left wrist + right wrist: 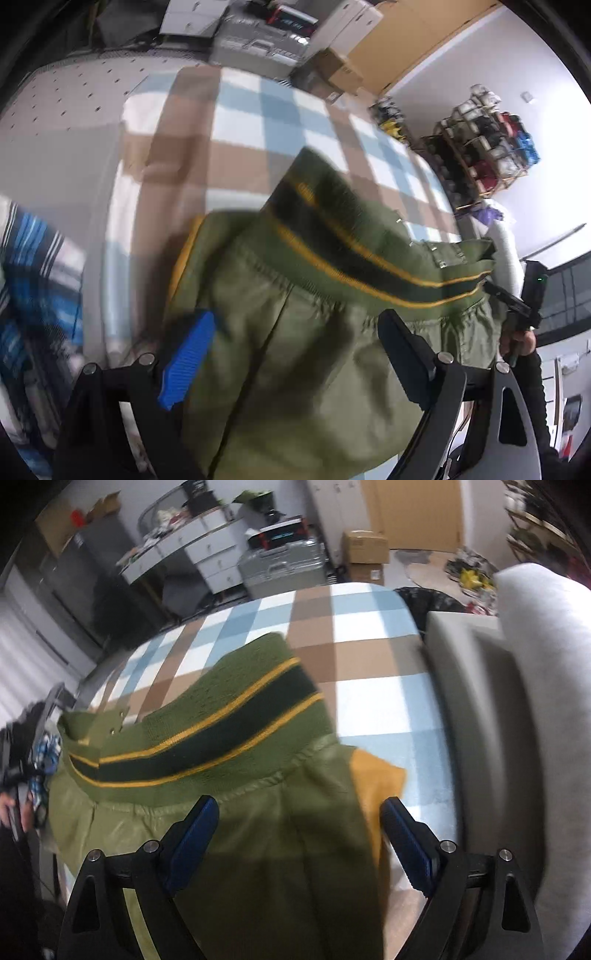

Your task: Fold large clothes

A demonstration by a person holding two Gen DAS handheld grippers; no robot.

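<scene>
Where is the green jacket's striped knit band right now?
In both wrist views the striped knit band runs across the green jacket on the checked blanket, just beyond both open grippers.

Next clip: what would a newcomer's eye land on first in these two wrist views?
The olive green jacket fills the foreground, its ribbed hem band striped dark green and yellow, lying on a blue, brown and white checked blanket. Both the left claw and right claw stand open over the fabric, pads not pressing it. A mustard lining peeks out at the jacket's right edge.
</scene>
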